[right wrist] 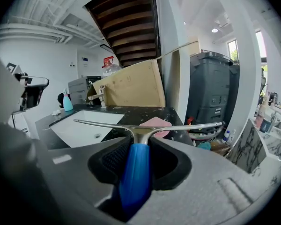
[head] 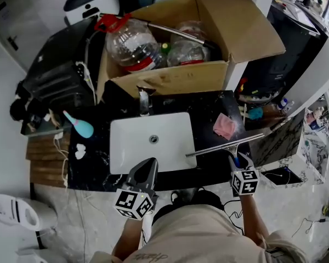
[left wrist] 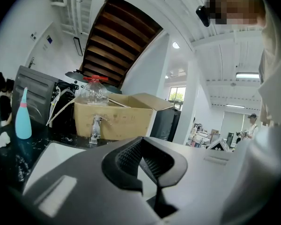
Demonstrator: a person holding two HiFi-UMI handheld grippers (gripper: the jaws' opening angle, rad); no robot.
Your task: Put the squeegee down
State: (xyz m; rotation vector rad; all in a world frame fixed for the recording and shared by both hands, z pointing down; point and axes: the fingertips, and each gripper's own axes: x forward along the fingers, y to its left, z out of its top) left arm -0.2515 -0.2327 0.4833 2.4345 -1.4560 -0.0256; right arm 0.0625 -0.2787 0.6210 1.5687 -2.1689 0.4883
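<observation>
The squeegee (head: 225, 146) has a long metal blade and a blue handle (right wrist: 136, 172). My right gripper (head: 237, 160) is shut on that handle and holds the blade (right wrist: 145, 127) level above the black counter (head: 208, 106), right of the white sink (head: 126, 133) and just in front of a pink sponge (head: 225, 126). My left gripper (head: 145, 170) hangs over the sink's front edge. Its jaws are shut with nothing between them, as the left gripper view (left wrist: 147, 161) also shows.
A faucet (head: 144, 100) stands behind the sink. A cardboard box (head: 170, 78) with plastic bottles fills the back of the counter. A teal bottle (head: 79, 125) lies on the left. A dark bin (right wrist: 210, 93) and clutter stand to the right of the counter.
</observation>
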